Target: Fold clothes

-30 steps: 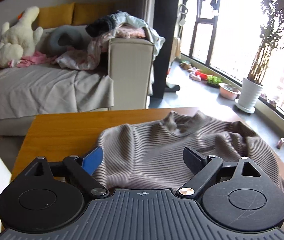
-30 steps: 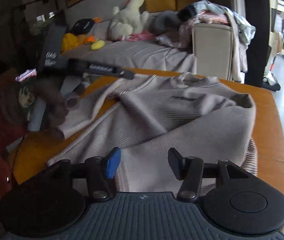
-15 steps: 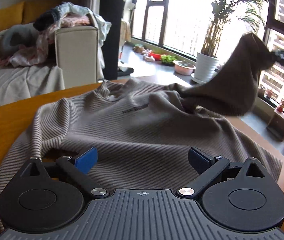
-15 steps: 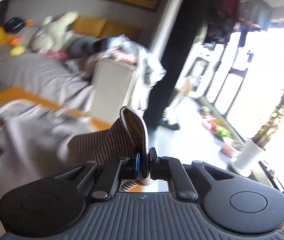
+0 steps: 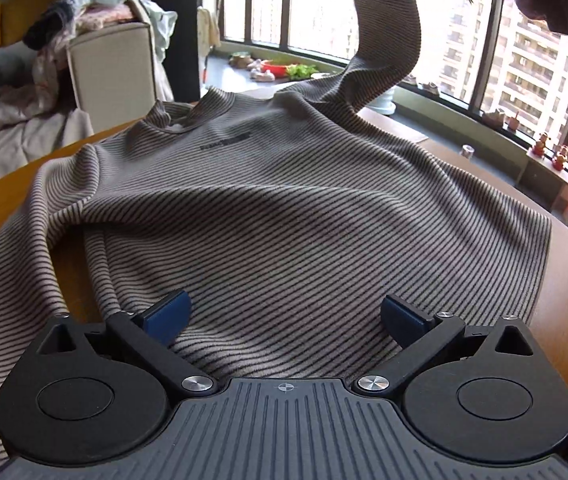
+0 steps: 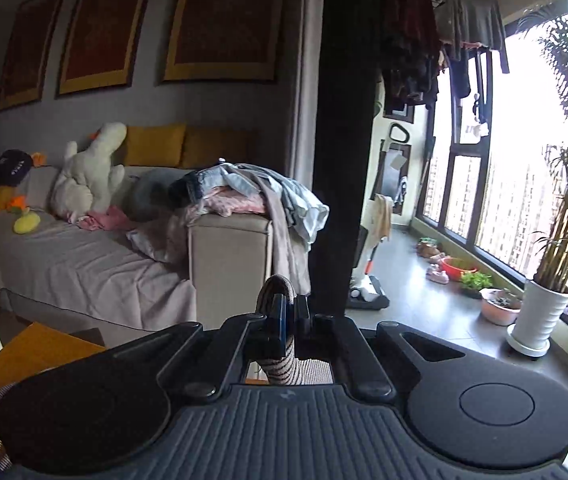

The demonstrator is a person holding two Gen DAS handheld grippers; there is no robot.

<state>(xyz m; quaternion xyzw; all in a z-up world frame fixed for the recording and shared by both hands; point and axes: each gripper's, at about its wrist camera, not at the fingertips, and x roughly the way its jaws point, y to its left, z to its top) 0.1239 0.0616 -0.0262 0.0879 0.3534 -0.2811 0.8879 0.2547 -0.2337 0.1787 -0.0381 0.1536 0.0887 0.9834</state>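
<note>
Our right gripper (image 6: pixel 291 317) pinched the sweater (image 5: pixel 284 216) sleeve (image 5: pixel 383 36) up high; our left gripper (image 5: pixel 284 316) stayed wide open. We should lay the sleeve flat across, slowly.

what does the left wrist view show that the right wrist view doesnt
Only the left wrist view shows the striped sweater spread over the wooden table, its collar away from the camera and one sleeve lifted up, with the open left gripper low over the hem.

Only the right wrist view shows the right gripper shut on the sleeve's cuff, plus the wall pictures and plush toy.

Both show the clothes pile on the sofa arm and the windows.
</note>
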